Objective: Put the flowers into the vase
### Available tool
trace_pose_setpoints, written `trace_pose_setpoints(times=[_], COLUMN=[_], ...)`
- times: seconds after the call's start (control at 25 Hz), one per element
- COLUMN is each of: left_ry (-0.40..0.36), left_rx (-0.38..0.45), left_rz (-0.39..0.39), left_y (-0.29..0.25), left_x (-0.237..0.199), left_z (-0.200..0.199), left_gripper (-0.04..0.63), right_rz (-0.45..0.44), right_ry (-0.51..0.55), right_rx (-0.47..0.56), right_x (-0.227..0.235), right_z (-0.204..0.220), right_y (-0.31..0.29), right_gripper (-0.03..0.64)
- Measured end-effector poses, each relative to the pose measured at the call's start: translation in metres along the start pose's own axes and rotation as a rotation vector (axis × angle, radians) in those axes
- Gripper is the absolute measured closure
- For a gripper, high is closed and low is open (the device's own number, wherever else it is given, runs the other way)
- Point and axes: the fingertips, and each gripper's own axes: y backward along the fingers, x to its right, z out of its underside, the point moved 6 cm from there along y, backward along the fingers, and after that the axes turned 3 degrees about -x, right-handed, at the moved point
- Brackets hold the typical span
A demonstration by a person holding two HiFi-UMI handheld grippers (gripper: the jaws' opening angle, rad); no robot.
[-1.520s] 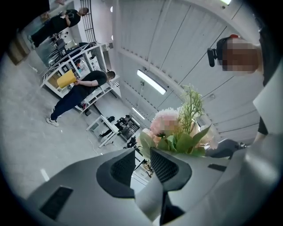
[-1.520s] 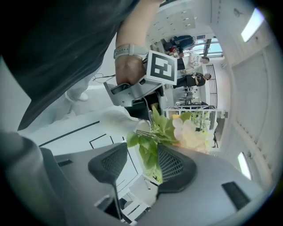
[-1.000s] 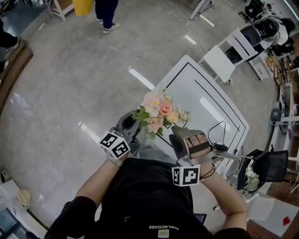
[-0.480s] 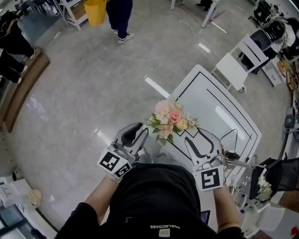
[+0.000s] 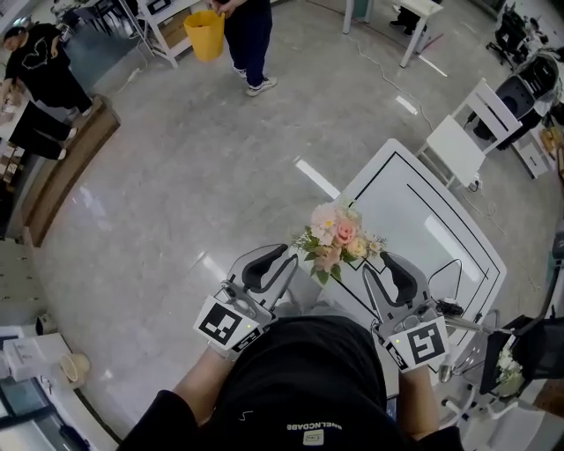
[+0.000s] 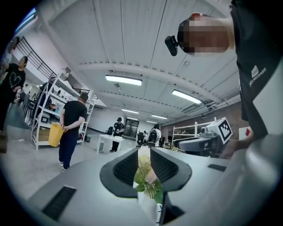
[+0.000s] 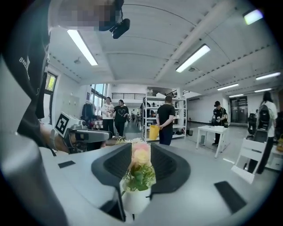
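Flowers stand in a white vase on the table at 12 o'clock. The left gripper and right gripper flank them, both spread and empty, though the right's jaws have just been closing. A person with a bucket stands at 11 o'clock.

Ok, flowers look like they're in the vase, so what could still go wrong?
1. The flowers spread wide above the vase, so it looks top-heavy, and it seems close to the table edge.
2. The left gripper and right gripper, whose fingers have just been closing on nothing, point toward it; a forward push could topple it.
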Motion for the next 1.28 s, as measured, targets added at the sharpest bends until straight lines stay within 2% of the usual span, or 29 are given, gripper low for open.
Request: trace_pose_setpoints(times=[0.12, 0.28, 0.4, 0.52, 1.28], left_ry=[-0.023, 0.01, 0.02, 0.03, 0.066], left_rx=[-0.005, 0.005, 0.0, -0.002, -0.028], left_rz=[-0.029, -0.05, -0.065, -0.072, -0.059], left_y=[0.002, 0.005, 0.006, 0.006, 0.001], left_x=[0.001, -0.003, -0.005, -0.007, -0.011], left_z=[-0.006, -0.011, -0.012, -0.011, -0.008], left_gripper=[0.506, 0.508, 0.508, 0.508, 0.508], right_rz=[-0.005, -0.008, -0.017, -0.023, 0.016], right_ry=[-0.035, -0.072, -0.061, -0.061, -0.117], right_rx=[0.016, 0.042, 0.049, 0.06, 0.051], right_x=[-0.001, -0.003, -0.005, -0.005, 0.01], right_z=[0.0, -0.003, -0.005, -0.007, -0.007], right_y=[-0.001, -0.003, -0.005, -0.004, -0.002], right_gripper=[0.48, 0.482, 0.511, 0.514, 0.514])
